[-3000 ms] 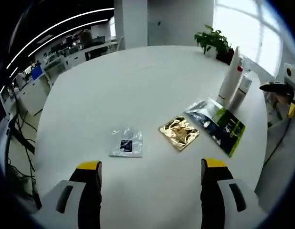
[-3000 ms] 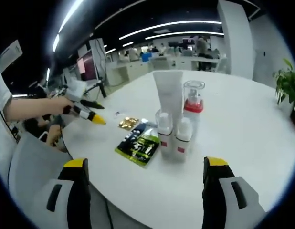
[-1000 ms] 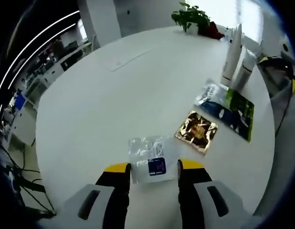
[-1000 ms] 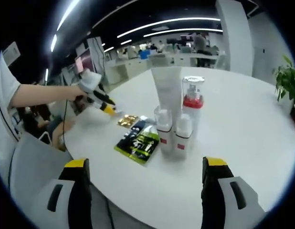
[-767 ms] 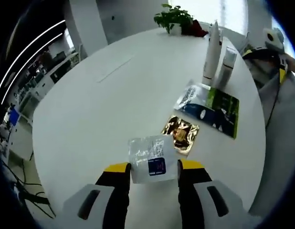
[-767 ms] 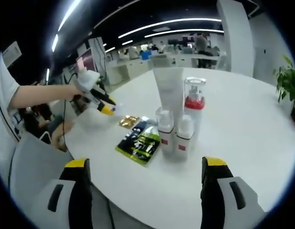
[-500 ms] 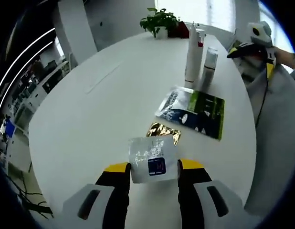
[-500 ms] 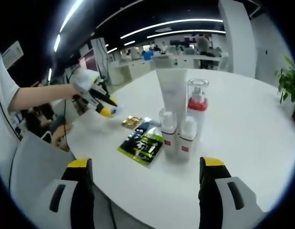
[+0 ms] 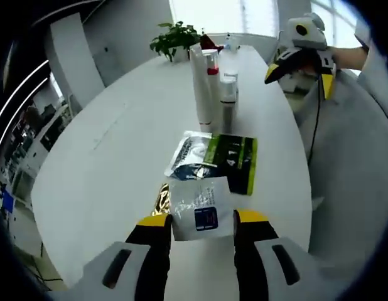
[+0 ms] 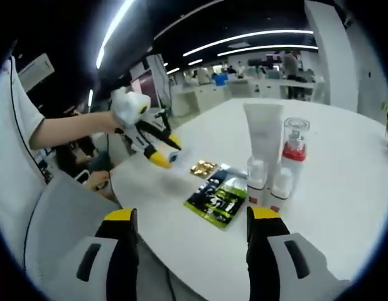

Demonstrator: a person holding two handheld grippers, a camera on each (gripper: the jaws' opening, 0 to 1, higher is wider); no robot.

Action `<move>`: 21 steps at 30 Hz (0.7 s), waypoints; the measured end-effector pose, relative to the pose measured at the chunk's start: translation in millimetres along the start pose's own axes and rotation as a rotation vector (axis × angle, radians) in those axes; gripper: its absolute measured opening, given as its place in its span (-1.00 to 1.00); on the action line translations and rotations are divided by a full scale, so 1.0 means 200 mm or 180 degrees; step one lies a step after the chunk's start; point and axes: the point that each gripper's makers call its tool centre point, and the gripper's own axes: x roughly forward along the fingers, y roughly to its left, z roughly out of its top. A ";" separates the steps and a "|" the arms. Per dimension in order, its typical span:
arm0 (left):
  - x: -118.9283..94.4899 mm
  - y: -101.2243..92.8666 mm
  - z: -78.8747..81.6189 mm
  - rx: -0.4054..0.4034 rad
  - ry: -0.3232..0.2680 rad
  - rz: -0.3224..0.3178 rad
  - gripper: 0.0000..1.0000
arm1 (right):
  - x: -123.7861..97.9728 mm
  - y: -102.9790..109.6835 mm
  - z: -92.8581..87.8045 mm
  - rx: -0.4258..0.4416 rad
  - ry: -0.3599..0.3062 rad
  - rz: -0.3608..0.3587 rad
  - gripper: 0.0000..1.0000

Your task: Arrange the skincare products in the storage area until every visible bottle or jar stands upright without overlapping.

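My left gripper pinches a clear sachet above the gold packet and green pouch. My right gripper hangs wide and empty near the upright bottles. Risk: the thin sachet could slip from my jaws or land overlapping the pouch.

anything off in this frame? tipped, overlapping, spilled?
Bottles all stand upright, nothing spilled. The flat packs overlap: the clear sachet in the left claw hangs above the gold sachet and the edge of the green pouch. The gold one hides partly under the sachet in the left gripper view.
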 end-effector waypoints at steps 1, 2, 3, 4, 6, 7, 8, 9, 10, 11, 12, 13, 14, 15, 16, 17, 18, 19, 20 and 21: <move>-0.01 -0.04 0.04 0.0049 -0.0003 -0.0006 -0.21 | 0.01 0.01 0.00 -0.0006 0.0011 0.0028 0.35; -0.02 -0.05 0.05 0.0089 0.0000 -0.0024 -0.21 | 0.01 0.01 0.00 -0.0009 0.0017 0.0046 0.31; -0.02 -0.06 0.05 0.0131 -0.0009 -0.0040 -0.21 | 0.02 0.02 0.01 0.0005 -0.0004 0.0076 0.25; -0.02 -0.07 0.07 0.0138 -0.0026 -0.0053 -0.21 | 0.03 0.03 0.02 0.0044 -0.0039 0.0126 0.21; -0.02 -0.11 0.10 0.0175 -0.0048 -0.0080 -0.21 | 0.07 0.05 0.04 0.0178 -0.0121 0.0214 0.13; -0.02 -0.11 0.09 0.0194 -0.0054 -0.0082 -0.21 | 0.09 0.06 0.06 0.0214 -0.0152 0.0240 0.09; -0.02 -0.13 0.10 0.0217 -0.0058 -0.0093 -0.21 | 0.10 0.07 0.07 0.0253 -0.0180 0.0287 0.06; -0.03 -0.14 0.12 0.0245 -0.0064 -0.0103 -0.21 | 0.12 0.07 0.08 0.0297 -0.0175 0.0306 0.02; -0.03 -0.18 0.15 0.0286 -0.0080 -0.0122 -0.21 | 0.14 0.08 0.09 0.0319 -0.0173 0.0326 -0.02; -0.04 -0.20 0.16 0.0308 -0.0094 -0.0137 -0.21 | 0.16 0.08 0.09 0.0340 -0.0181 0.0355 -0.05; -0.05 -0.23 0.19 0.0342 -0.0110 -0.0152 -0.21 | 0.19 0.09 0.10 0.0374 -0.0171 0.0394 -0.08; -0.05 -0.25 0.20 0.0360 -0.0123 -0.0162 -0.21 | 0.21 0.10 0.11 0.0392 -0.0173 0.0408 -0.09; -0.06 -0.28 0.22 0.0386 -0.0139 -0.0170 -0.21 | 0.23 0.10 0.12 0.0443 -0.0161 0.0440 -0.11; -0.06 -0.29 0.23 0.0393 -0.0142 -0.0173 -0.21 | 0.24 0.11 0.13 0.0454 -0.0162 0.0463 -0.14; -0.07 -0.31 0.25 0.0425 -0.0150 -0.0189 -0.21 | 0.25 0.12 0.14 0.0468 -0.0169 0.0480 -0.17; -0.08 -0.33 0.26 0.0456 -0.0152 -0.0196 -0.21 | 0.27 0.13 0.15 0.0504 -0.0173 0.0508 -0.20; -0.09 -0.35 0.27 0.0491 -0.0157 -0.0201 -0.21 | 0.28 0.15 0.16 0.0533 -0.0164 0.0555 -0.24; -0.09 -0.36 0.29 0.0514 -0.0169 -0.0209 -0.21 | 0.30 0.15 0.17 0.0553 -0.0161 0.0591 -0.27; -0.10 -0.37 0.30 0.0533 -0.0181 -0.0218 -0.21 | 0.32 0.16 0.17 0.0600 -0.0126 0.0619 -0.31; -0.10 -0.39 0.31 0.0546 -0.0200 -0.0229 -0.21 | 0.33 0.16 0.17 0.0591 -0.0112 0.0634 -0.35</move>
